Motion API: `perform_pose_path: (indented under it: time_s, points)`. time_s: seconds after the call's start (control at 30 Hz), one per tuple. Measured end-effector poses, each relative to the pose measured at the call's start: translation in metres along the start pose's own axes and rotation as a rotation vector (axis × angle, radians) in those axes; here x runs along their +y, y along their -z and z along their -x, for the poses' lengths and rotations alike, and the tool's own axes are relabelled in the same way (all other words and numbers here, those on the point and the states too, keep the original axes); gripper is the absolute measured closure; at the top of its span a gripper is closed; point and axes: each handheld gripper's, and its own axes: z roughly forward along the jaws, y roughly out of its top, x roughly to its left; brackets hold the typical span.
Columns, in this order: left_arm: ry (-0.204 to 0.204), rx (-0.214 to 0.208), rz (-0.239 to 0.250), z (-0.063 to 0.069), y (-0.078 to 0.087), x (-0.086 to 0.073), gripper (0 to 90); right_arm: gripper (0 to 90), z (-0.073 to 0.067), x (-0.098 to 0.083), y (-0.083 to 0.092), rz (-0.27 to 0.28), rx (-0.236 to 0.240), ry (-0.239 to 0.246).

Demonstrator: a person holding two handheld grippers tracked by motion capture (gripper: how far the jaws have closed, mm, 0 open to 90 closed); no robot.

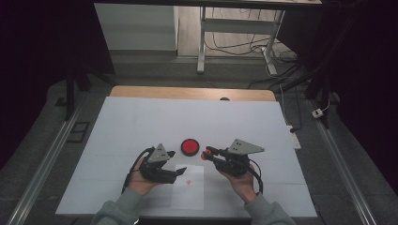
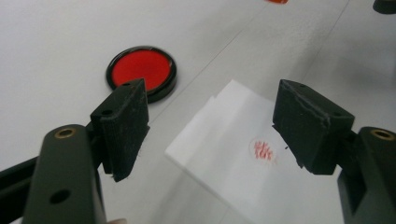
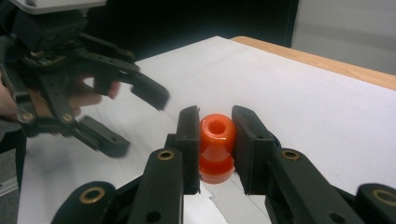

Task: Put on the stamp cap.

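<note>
My right claw (image 3: 215, 140) is clamping the orange stamp (image 3: 215, 144) at frame centre — pads pressing both its sides. My left claw (image 2: 212, 126) is gaping wide, empty, over the white paper (image 2: 233, 154) — lower right.

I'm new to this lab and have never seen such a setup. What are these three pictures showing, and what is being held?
A person sits at a white table and holds a hand-held gripper in each hand: black two-jaw tongs. The high view looks down from above. The other two pictures come from cameras riding on each hand-held gripper, looking along its jaws.

The left hand-held gripper stands open over a white paper sheet that bears a small red stamp mark; nothing is between its jaws. Beside the sheet lies a round red ink pad in a black rim.

The right hand-held gripper is shut on an orange stamp, held off the table.
</note>
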Motion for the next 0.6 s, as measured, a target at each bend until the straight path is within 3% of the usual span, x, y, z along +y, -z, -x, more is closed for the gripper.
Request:
perform_pose_path:
  time_s: [0.3,0.6]
  points:
    - [0.078,0.058,0.02,-0.012,0.037,-0.031,28.0,72.6,0.002,-0.002,0.0,-0.011,-0.008,0.0]
    - [0.122,0.107,0.027,-0.021,0.066,-0.059,28.4,72.6,0.003,-0.002,0.001,-0.01,-0.016,0.003]
